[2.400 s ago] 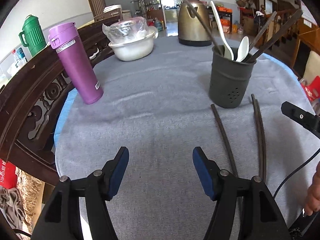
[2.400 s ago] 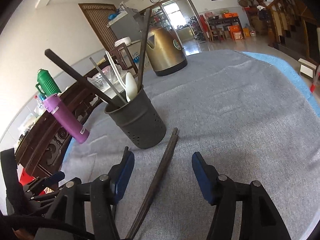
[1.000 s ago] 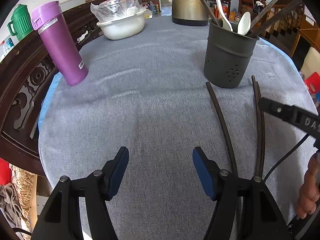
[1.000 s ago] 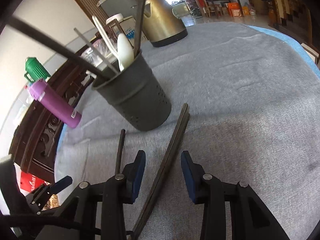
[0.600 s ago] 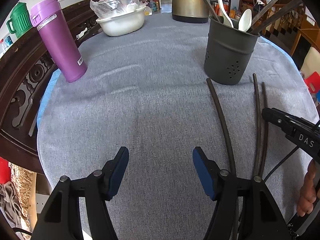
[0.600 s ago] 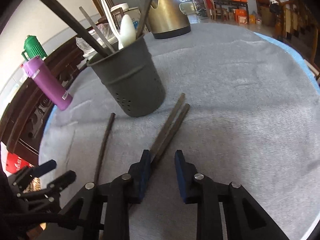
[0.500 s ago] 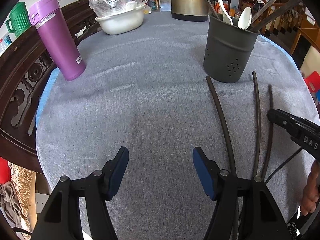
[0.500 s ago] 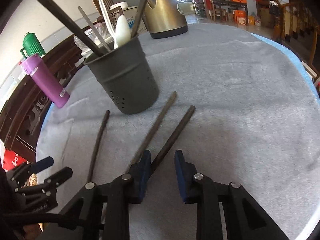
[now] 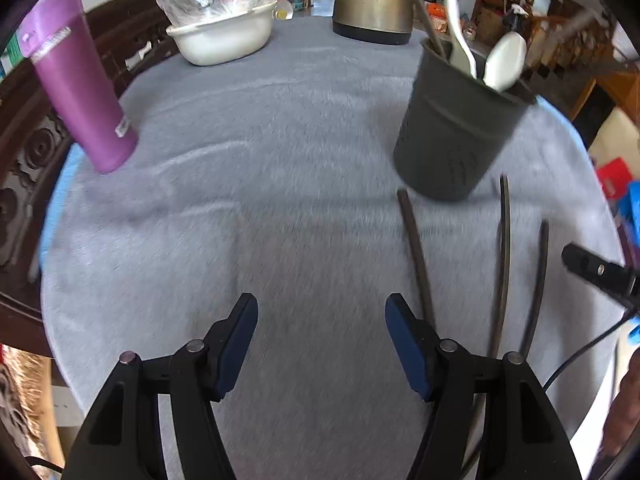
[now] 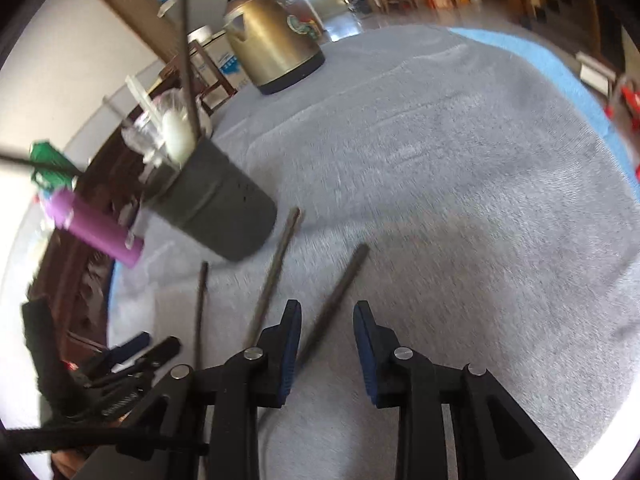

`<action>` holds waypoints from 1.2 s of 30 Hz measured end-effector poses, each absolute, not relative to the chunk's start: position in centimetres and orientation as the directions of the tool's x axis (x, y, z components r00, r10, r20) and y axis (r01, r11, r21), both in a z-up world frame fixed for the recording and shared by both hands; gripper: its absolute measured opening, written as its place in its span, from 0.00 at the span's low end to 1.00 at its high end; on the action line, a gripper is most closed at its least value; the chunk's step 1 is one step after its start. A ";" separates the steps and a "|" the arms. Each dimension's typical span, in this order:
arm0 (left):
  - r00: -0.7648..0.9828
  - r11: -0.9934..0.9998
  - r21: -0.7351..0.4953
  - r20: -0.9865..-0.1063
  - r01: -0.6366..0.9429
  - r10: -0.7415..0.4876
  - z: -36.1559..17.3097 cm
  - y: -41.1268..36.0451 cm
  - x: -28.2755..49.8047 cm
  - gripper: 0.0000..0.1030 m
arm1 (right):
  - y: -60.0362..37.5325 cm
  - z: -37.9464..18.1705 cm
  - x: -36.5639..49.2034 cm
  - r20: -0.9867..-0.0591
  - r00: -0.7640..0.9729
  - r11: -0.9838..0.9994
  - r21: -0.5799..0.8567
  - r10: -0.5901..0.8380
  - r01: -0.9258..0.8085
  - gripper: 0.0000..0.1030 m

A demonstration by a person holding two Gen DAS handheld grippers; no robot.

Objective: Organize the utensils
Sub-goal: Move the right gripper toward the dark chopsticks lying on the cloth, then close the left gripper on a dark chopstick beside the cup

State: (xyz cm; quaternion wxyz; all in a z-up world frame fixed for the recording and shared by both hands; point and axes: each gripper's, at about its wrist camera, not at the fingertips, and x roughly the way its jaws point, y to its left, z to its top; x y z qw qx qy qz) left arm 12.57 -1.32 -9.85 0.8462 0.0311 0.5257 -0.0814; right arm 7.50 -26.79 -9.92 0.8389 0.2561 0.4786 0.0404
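A dark grey utensil holder (image 9: 456, 128) stands on the grey cloth, holding white spoons and dark chopsticks; it also shows in the right wrist view (image 10: 216, 208). Three dark chopsticks lie on the cloth in front of it: one (image 9: 416, 252), one (image 9: 502, 264), one (image 9: 536, 280). In the right wrist view they are the left one (image 10: 200, 312), middle one (image 10: 276, 268) and right one (image 10: 340, 296). My right gripper (image 10: 326, 332) is partly open, its jaws either side of the right chopstick without squeezing it. My left gripper (image 9: 320, 328) is wide open and empty.
A purple flask (image 9: 80, 100) stands at the left, a white bowl under plastic wrap (image 9: 224, 32) and a brass kettle (image 9: 376, 4) at the back. A carved dark wooden rail (image 9: 24, 148) runs along the left table edge.
The right gripper's jaws have spread a little around the right chopstick, which has separated further from its neighbour. Both views have shifted and tilted slightly.
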 end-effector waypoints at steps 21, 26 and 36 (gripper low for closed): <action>0.410 0.971 -0.116 -0.891 0.209 -0.194 -9.9 -5.7 18.2 0.29 | -23.3 -10.8 11.2 -0.891 0.449 0.946 0.201 0.070 0.253 0.17; 0.409 0.954 -0.139 -0.880 0.266 -0.242 -9.9 -6.3 18.0 0.08 | -22.5 -10.7 11.0 -0.887 0.460 0.973 0.132 0.030 0.190 0.17; 0.361 0.943 -0.111 -0.905 0.314 -0.226 -10.6 -4.0 13.8 0.08 | -22.8 -10.4 9.2 -0.919 0.391 0.983 0.105 0.039 0.148 0.17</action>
